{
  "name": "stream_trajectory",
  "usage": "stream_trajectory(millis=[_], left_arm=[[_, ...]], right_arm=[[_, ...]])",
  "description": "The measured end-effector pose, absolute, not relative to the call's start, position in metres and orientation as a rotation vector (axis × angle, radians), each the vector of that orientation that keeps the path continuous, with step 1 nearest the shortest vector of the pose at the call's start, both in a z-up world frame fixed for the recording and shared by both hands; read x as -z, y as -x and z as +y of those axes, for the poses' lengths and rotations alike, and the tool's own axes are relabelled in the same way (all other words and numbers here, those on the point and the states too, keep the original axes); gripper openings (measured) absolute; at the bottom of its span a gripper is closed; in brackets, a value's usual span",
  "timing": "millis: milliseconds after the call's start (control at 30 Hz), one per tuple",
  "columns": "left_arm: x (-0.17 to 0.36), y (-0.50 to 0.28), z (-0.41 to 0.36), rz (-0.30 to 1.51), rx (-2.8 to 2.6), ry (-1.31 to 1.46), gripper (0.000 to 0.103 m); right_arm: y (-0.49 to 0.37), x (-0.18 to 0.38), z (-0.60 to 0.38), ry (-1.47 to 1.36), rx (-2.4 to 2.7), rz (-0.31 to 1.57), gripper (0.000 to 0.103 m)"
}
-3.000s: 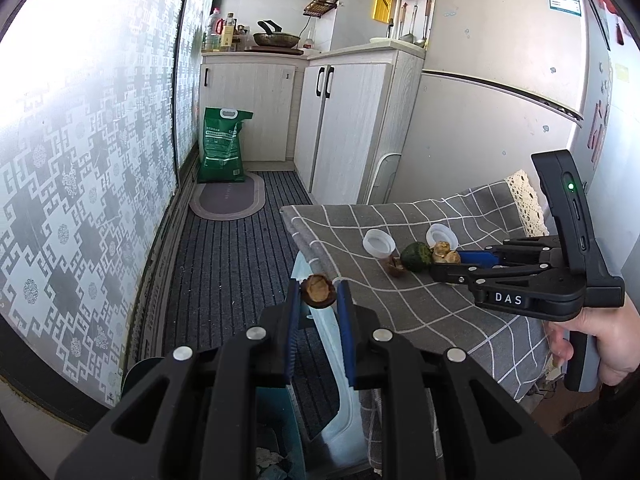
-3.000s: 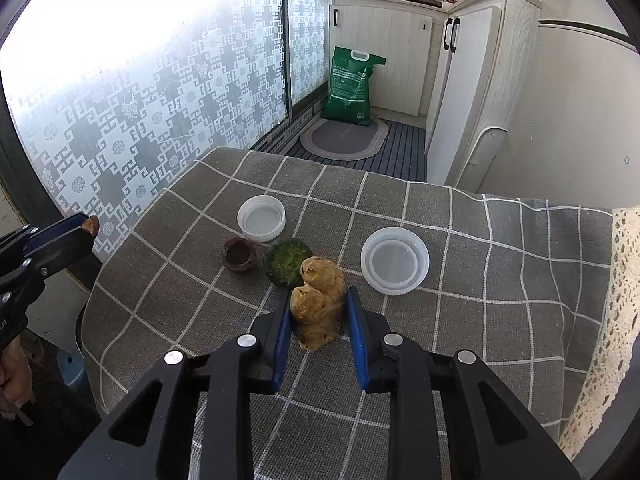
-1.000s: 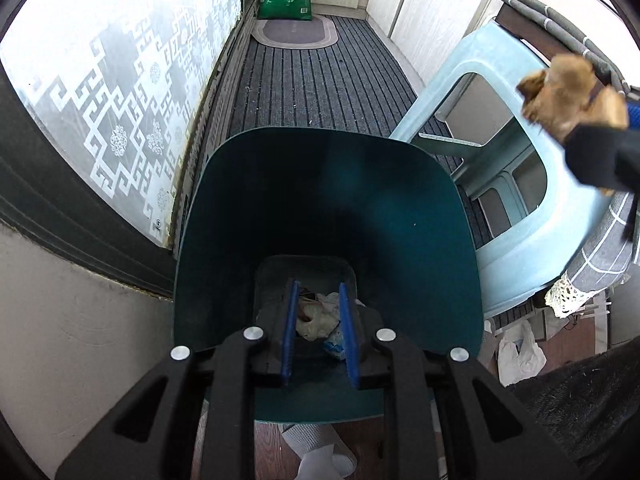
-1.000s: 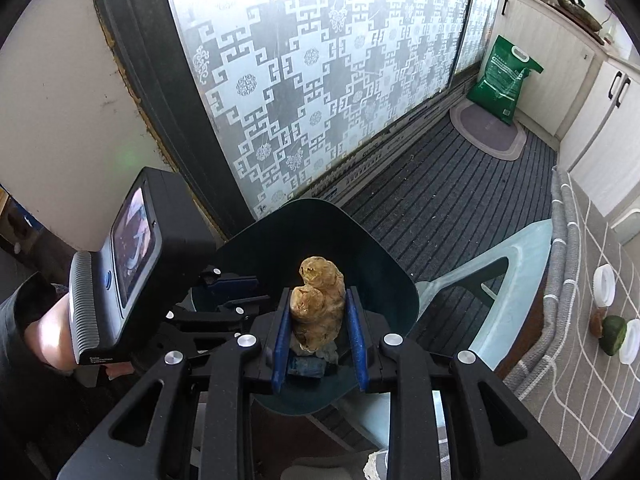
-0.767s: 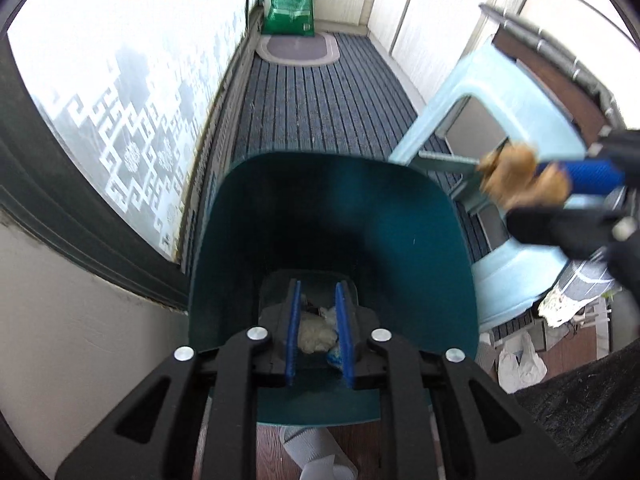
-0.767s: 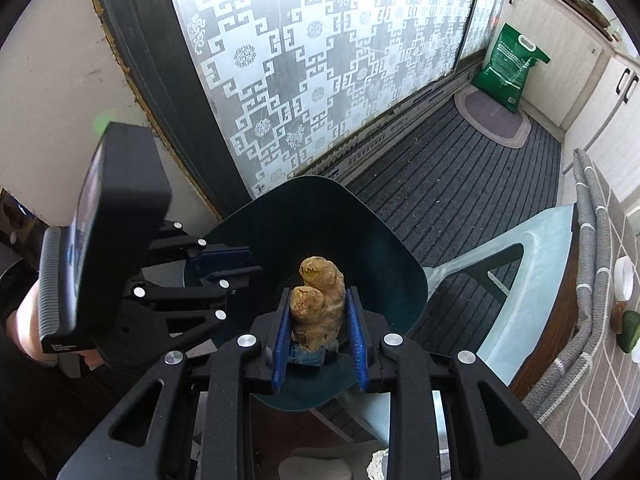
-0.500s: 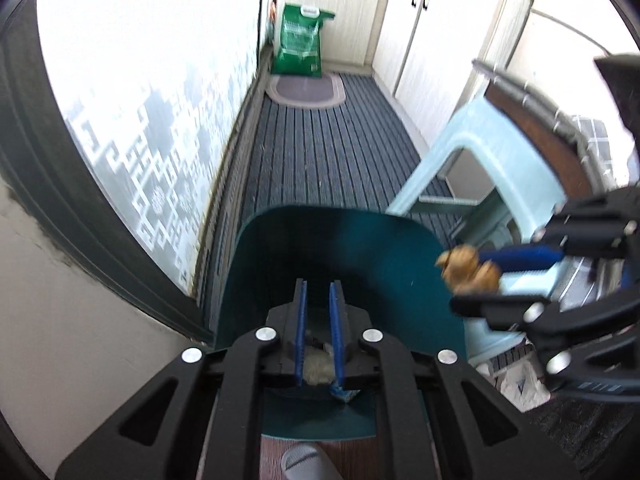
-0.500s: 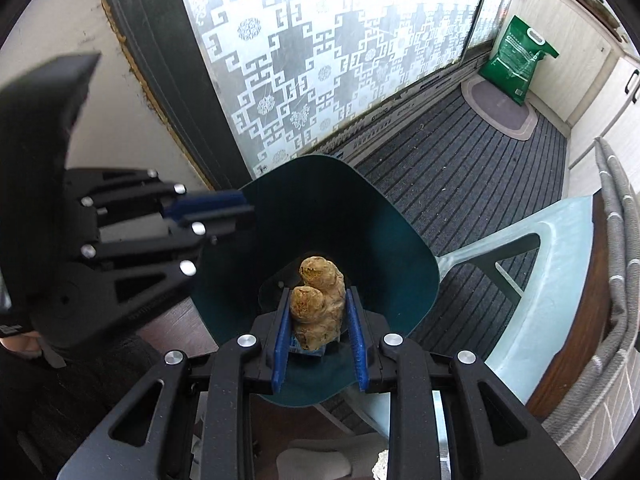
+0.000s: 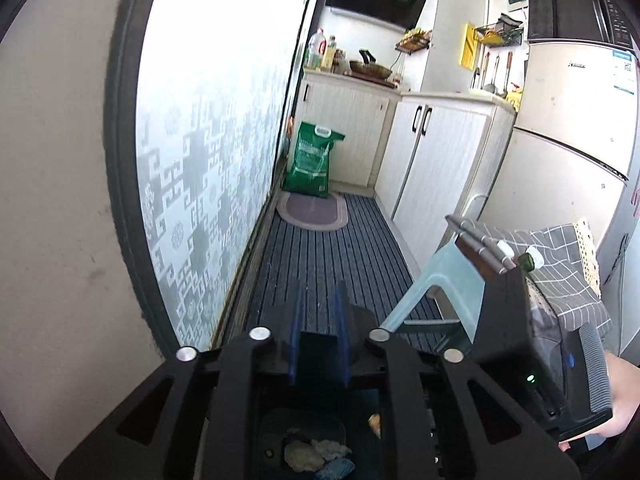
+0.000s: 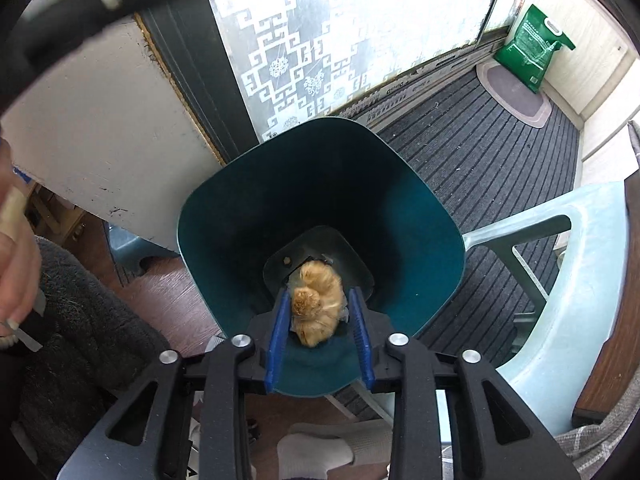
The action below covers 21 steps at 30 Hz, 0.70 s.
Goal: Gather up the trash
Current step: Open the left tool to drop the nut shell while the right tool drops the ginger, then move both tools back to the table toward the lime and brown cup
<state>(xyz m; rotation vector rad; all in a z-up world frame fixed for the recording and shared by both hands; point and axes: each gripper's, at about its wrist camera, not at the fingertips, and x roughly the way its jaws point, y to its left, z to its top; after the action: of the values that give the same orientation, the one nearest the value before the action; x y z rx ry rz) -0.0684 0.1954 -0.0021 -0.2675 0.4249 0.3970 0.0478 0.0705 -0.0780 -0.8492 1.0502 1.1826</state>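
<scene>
My right gripper (image 10: 318, 330) hangs over the bin (image 10: 224, 216) with its jaws apart. The lump (image 10: 318, 304) sits between the blue pads without visible contact, so I judge it released and falling. It is tan, knobbly and motion-blurred. My left gripper (image 9: 319, 322) holds nothing, its jaws slightly apart. Pale scraps (image 9: 314, 454) lie on the bin floor. More trash (image 9: 525, 261) remains on the table (image 9: 560, 264) beyond.

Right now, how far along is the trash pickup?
Done: crumpled scraps lie in the teal bin. In hand: the right gripper is over it, jaws open, the tan lump blurred between them, seemingly dropping; the left gripper is open and empty. Left: a green piece and white lids on the table.
</scene>
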Motion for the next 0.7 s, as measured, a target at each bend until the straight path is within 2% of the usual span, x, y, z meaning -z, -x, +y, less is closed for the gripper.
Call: stream_trajectory(millis=[233, 400, 633, 700], left_arm=[[-0.023, 0.072, 0.188, 0.291, -0.387, 0.279, 0.030], [-0.034, 0.071, 0.177, 0.252, -0.372, 0.267, 0.031], [-0.043, 0.052, 0.154, 0.229, -0.316, 0.224, 0.037], [-0.044, 0.045, 0.150, 0.233, -0.298, 0.222, 0.044]], right_arm=[[-0.049, 0.051, 0.061, 0.780, -1.203, 0.967, 0.030], [-0.052, 0.024, 0.046, 0.712, -1.217, 0.871, 0.022], [-0.072, -0.021, 0.014, 0.563, -1.199, 0.723, 0.021], [-0.081, -0.030, 0.002, 0.527, -1.174, 0.700, 0.021]])
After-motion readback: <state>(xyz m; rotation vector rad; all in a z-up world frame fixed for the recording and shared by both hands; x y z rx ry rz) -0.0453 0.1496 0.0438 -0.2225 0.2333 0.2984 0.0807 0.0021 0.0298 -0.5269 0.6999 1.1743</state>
